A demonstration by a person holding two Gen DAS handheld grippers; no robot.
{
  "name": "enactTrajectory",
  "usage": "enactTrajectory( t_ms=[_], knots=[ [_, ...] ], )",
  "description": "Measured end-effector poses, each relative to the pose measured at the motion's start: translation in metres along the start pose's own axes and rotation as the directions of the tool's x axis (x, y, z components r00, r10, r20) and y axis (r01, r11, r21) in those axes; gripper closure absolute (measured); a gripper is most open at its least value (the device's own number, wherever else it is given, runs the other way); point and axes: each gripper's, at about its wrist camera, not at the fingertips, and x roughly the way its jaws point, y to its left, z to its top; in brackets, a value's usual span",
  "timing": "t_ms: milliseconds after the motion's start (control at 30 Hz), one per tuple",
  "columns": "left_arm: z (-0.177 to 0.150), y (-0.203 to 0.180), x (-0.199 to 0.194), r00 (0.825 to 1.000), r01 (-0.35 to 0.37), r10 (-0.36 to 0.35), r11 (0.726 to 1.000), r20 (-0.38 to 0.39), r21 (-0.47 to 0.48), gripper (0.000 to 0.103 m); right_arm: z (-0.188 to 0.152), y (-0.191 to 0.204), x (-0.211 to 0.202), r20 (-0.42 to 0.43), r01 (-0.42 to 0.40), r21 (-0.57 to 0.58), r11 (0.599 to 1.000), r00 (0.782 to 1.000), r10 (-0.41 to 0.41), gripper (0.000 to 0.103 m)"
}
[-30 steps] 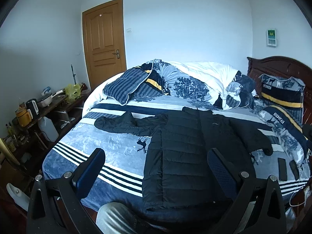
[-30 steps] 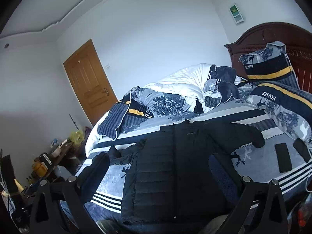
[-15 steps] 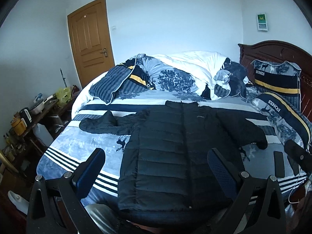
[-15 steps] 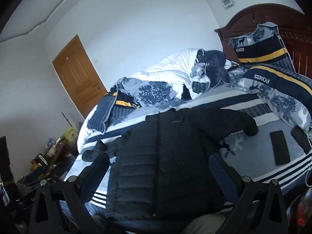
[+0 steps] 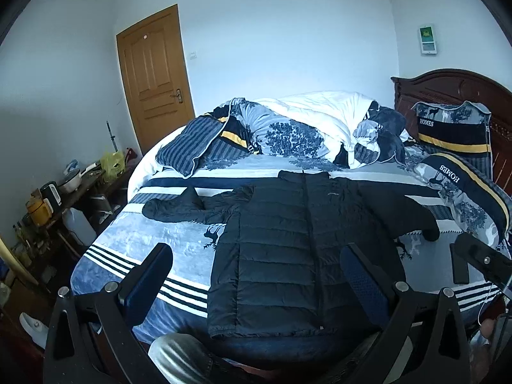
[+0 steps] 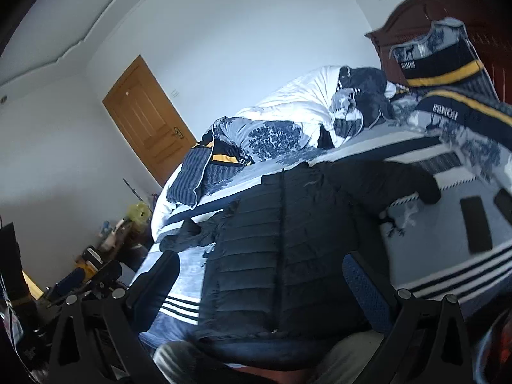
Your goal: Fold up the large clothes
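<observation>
A black quilted puffer jacket [image 5: 297, 240] lies flat, front up, on the blue and white bedspread [image 5: 153, 243], with both sleeves spread out to the sides. It also shows in the right wrist view [image 6: 288, 240]. My left gripper [image 5: 256, 275] is open and empty, held above the jacket's hem near the bed's front edge. My right gripper [image 6: 259, 281] is open and empty, also above the hem, and its view is tilted. Part of the right gripper [image 5: 480, 257] shows at the right in the left wrist view.
A heaped duvet [image 5: 304, 128] and pillows [image 5: 454, 131] lie at the far side by the wooden headboard [image 5: 448, 83]. Two dark phones [image 6: 475, 224] lie on the bed right of the jacket. A cluttered side table [image 5: 64, 188] stands left, a door [image 5: 153, 76] behind.
The left wrist view has shifted left and pulled back a little. The right gripper has tilted and swung, so the bed now slopes across its view. The jacket has not moved.
</observation>
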Motion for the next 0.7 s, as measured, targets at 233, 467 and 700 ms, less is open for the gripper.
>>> enactTrajectory(
  t_ms=[233,467,700],
  knots=[
    [-0.006,0.033,0.011,1.0,0.01,-0.01,1.0,-0.029,-0.024,0.0,-0.01,0.022,-0.006,-0.043,0.049,0.031,0.998,0.998,-0.048,0.0],
    [-0.012,0.064,0.037,0.997,-0.011,0.006,0.998,-0.078,-0.061,0.0,-0.005,0.043,-0.006,0.034,0.081,0.063,0.995,0.996,-0.083,0.0],
    [-0.017,0.079,0.05,0.996,-0.006,-0.003,0.995,-0.089,-0.095,0.0,-0.007,0.064,0.014,-0.016,0.109,-0.006,0.994,0.994,-0.109,0.0]
  ],
)
